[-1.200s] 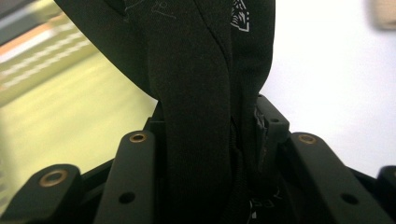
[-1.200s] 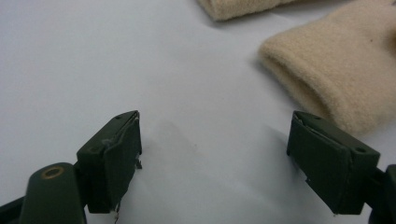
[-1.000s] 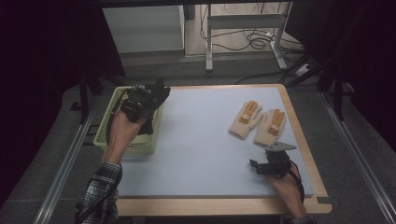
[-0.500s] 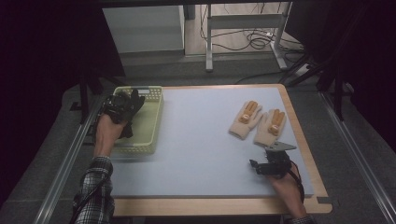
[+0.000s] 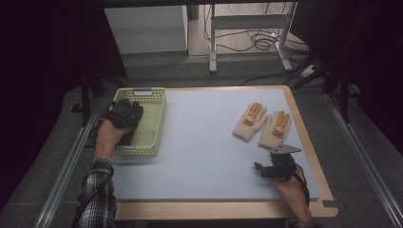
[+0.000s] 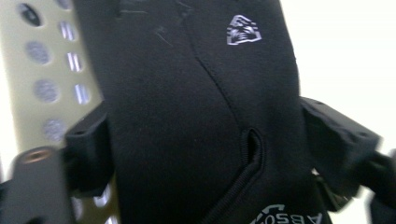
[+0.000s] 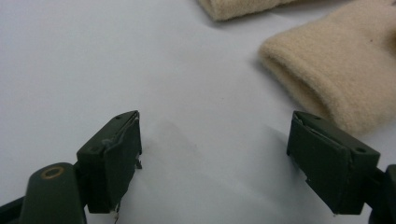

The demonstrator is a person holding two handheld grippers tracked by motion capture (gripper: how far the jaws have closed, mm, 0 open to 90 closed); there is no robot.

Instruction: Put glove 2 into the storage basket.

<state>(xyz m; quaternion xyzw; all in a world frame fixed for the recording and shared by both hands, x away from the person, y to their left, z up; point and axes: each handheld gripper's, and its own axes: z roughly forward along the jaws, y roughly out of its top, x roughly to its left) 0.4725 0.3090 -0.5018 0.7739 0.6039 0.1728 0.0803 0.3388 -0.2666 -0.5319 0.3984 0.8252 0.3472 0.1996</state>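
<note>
A black glove (image 6: 196,116) with a small white logo lies between the jaws of my left gripper (image 6: 210,140), over the holed wall of a yellow-green basket (image 6: 51,84). The jaws have just been opening and stand wide beside the glove, no longer pinching it. In the high view my left gripper (image 5: 124,114) is low in the left part of the basket (image 5: 151,124). My right gripper (image 5: 261,169) rests open on the mat near the front right, nothing between its fingers. Two beige gloves (image 5: 249,121) (image 5: 275,128) lie just beyond it; one cuff (image 7: 336,70) is close to the right jaw.
A pale blue mat (image 5: 204,156) covers the wooden-edged table (image 5: 228,209). The basket stands at the table's left edge. Metal rails run along both sides of the table, and a stand with cables sits on the floor behind.
My left hand has moved left and down, from above the basket into it, carrying the black glove. The right hand and the beige gloves have not moved.
</note>
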